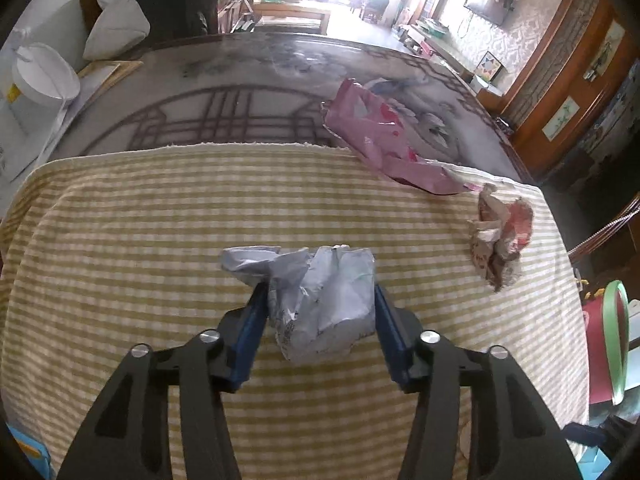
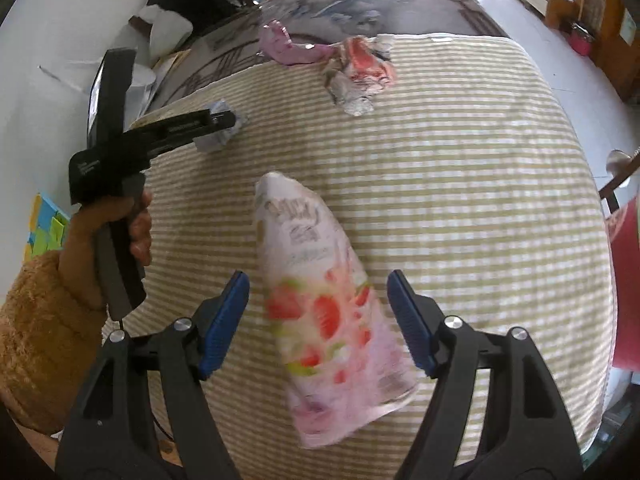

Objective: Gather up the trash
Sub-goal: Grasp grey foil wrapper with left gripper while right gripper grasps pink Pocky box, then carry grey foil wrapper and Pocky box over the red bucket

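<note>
Left gripper (image 1: 318, 304) is clamping the crumpled grey paper (image 1: 320, 300) on the striped cloth (image 1: 160, 220); right gripper (image 2: 318, 320) is hanging open, strawberry wrapper (image 2: 320, 300) lying untouched between its jaws (pink bag (image 1: 380, 140) farther ahead)

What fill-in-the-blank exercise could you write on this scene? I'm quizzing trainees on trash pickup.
1. The left gripper has its pads against a crumpled ball of ____ paper.
2. The strawberry-print packet lies between the ____ gripper's pads, which stand clear of it.
3. All the trash lies on a ____ cloth.
4. The pink plastic bag lies at the cloth's ____ edge.

Missing words: white; right; striped; far
</note>
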